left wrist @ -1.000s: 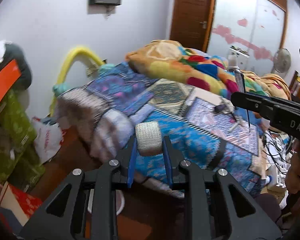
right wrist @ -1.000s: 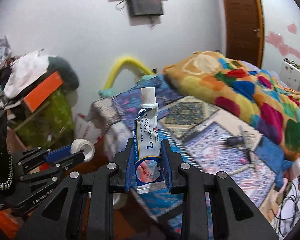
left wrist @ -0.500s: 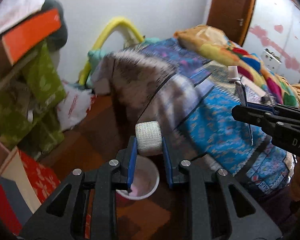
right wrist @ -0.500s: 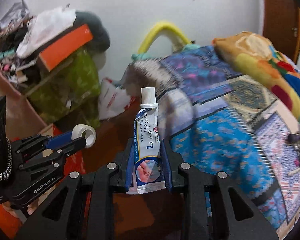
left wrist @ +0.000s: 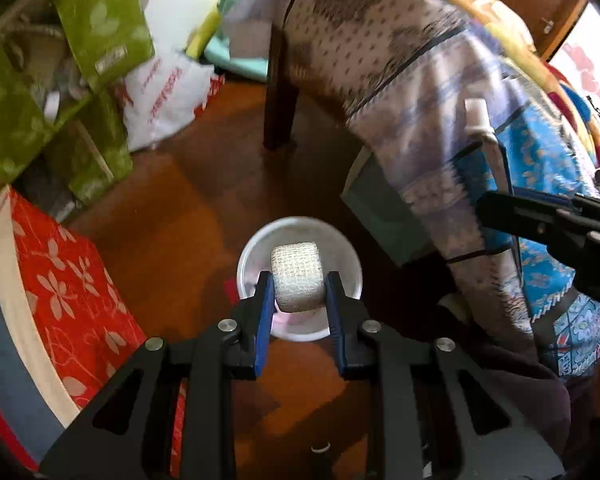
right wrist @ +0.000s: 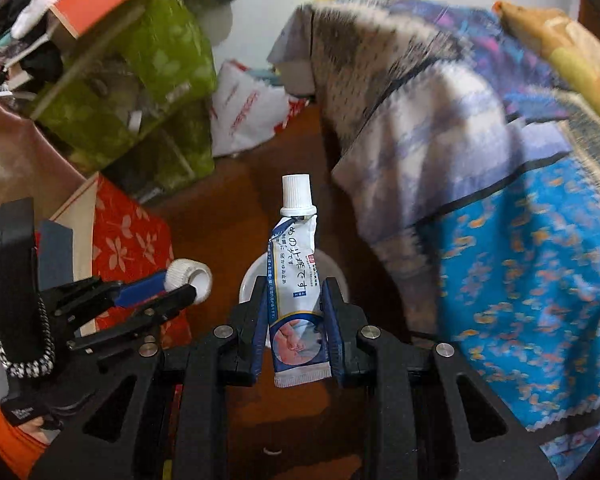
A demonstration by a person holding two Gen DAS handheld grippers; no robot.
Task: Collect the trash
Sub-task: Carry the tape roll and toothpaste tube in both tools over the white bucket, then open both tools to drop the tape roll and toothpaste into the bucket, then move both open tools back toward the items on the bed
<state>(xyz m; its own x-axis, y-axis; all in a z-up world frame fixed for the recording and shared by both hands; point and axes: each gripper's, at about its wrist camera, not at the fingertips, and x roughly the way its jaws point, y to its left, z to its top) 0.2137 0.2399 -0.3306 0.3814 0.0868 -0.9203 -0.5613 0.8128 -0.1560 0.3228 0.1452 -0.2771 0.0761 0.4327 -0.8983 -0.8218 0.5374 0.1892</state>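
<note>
My left gripper (left wrist: 298, 280) is shut on a white gauze bandage roll (left wrist: 298, 276) and points steeply down over a white round bin (left wrist: 252, 256) on the brown floor. The roll hangs above the bin's opening. My right gripper (right wrist: 296, 292) is shut on a white-and-blue ointment tube (right wrist: 296, 276) with its white cap upward. The bin (right wrist: 248, 284) shows behind the tube, mostly hidden. In the right wrist view the left gripper (right wrist: 184, 284) with the bandage roll (right wrist: 188, 276) is at the left. In the left wrist view the right gripper (left wrist: 496, 208) holds the tube (left wrist: 484, 132) at the right.
A bed with a patterned blue and grey cover (left wrist: 440, 92) overhangs at the right, its dark leg (left wrist: 278, 96) behind the bin. A red floral box (left wrist: 64, 280), green fabric bins (left wrist: 92, 32) and a white plastic bag (left wrist: 164, 92) crowd the left.
Both grippers have dropped and tipped downward from looking across the bed to looking at the floor. The white bin has come under the left gripper. Both grips are unchanged.
</note>
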